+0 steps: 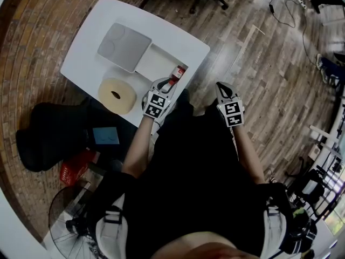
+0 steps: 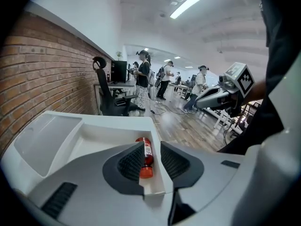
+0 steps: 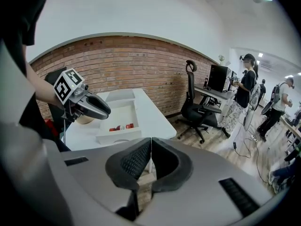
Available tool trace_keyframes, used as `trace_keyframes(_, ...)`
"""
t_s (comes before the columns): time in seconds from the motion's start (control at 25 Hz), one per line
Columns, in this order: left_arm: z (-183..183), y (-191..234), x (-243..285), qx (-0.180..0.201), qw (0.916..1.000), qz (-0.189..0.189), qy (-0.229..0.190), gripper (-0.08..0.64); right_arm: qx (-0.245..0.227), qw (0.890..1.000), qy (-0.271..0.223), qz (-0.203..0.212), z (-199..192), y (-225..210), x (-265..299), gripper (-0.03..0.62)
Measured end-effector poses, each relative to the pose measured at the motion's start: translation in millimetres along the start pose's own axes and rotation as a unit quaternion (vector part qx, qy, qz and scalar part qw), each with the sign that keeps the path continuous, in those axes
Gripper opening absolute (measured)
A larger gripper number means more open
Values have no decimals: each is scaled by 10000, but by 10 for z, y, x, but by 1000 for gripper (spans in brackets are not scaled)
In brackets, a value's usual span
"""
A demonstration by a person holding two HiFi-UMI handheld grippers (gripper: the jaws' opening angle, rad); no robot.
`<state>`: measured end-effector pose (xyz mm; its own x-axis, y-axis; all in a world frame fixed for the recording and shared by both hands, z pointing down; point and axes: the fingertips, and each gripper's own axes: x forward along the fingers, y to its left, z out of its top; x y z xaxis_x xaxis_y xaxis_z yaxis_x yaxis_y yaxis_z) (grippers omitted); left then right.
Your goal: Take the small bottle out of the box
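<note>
A small red bottle (image 1: pixel 176 73) lies on its side in the near right corner of the open white box (image 1: pixel 156 63), along its right wall. My left gripper (image 1: pixel 166 83) hovers just over that corner. In the left gripper view its jaws stand apart around the bottle (image 2: pixel 146 157), and the pads do not press on it. My right gripper (image 1: pixel 222 88) is off the table to the right, above the floor. In the right gripper view its pads (image 3: pixel 141 159) touch with nothing between them. That view also shows the box (image 3: pixel 120 135) and the bottle (image 3: pixel 123 126).
The box's grey lid (image 1: pixel 124 46) lies beside it on the white table (image 1: pixel 89 47). A roll of tape (image 1: pixel 117 95) sits near the table's front edge. A black bag (image 1: pixel 48 134) and a red basket (image 1: pixel 73 172) are on the floor. An office chair (image 3: pixel 195 109) and several people stand further off.
</note>
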<state>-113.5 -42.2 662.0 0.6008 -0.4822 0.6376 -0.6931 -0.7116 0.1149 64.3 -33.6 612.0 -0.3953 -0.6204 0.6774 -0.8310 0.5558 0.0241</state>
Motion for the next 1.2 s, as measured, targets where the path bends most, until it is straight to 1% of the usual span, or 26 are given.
trace_keyframes(0.16,-92,27,133,-35,9999,-33,141,136,10,10000,13,15,19,4,-21,3)
trace_keyframes(0.28,-136,78,201,-76,9997,-11,247,137,4,10000,25,-2,28,-3,-25,3)
trace_keyframes(0.48,-169,137,296,-104,9997,-1,232,137,116,9999,59,-6,-16,-22,-50,5)
trace_keyframes(0.8,-216,161,429,-112,9989,-37,454,138,201,9997,78,78,-32,-9,-53,8)
trace_keyframes(1.04,-284,215,508,-102,9967,-30,800,143,241,9996,137,109,-53,-3,-29,11)
trace_keyframes(1.2,-305,224,570,-6,9952,15,977,147,272,9994,184,102,-72,-26,-30,12)
